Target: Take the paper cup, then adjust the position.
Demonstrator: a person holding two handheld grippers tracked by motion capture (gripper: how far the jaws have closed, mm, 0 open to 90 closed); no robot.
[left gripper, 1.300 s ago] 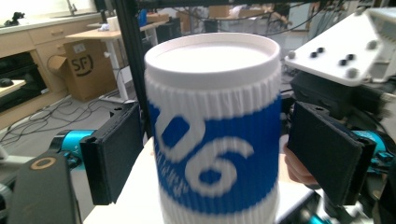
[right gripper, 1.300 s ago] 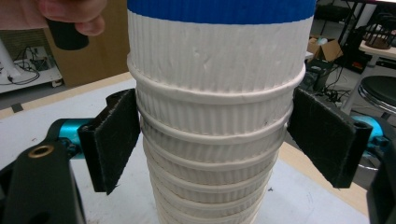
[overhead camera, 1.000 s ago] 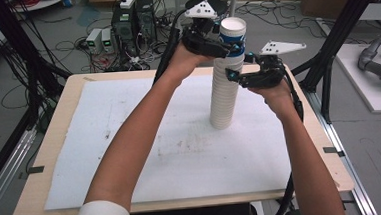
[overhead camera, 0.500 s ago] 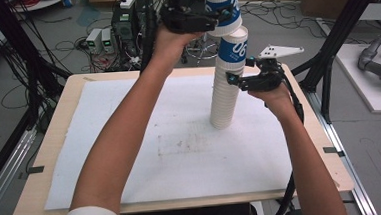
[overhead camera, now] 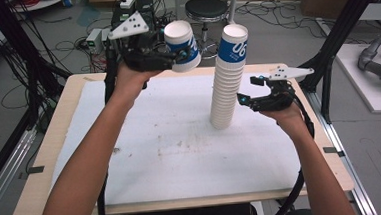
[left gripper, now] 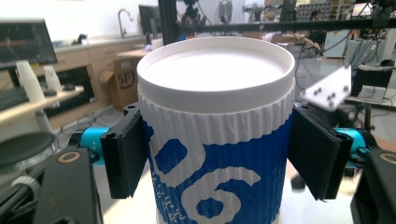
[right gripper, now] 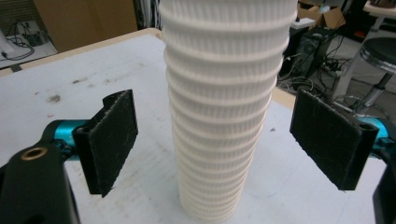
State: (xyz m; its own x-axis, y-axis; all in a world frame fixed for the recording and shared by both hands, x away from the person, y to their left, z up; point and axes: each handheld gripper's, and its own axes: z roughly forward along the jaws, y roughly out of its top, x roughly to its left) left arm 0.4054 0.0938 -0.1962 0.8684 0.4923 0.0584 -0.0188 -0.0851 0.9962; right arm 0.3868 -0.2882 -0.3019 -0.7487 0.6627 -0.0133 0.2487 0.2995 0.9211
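2 grippers are seen above the table, which is covered with a white sheet bearing some marks. 1 paper cup, white with a blue band and white figures, is held in the air by the left gripper, over the far left part of the table and well apart from the stack. In the left gripper view the cup is shown upright between the 2 black pads, which are pressed on its ribbed sides just under the white rim, so this gripper is closed on it.

1 tall stack of cups is standing on the sheet, a little right of the middle, and it is leaned slightly. Its top cup carries the same blue band. The right gripper is held level at the right of the stack, at about the middle of its height. In the right gripper view the ribbed stack is seen between the pads, with a clear gap at each side: the jaws are wide apart and have just been opening, and the stack is not touched by them.

Cables, boxes and 1 round stool are seen on the floor behind the table.
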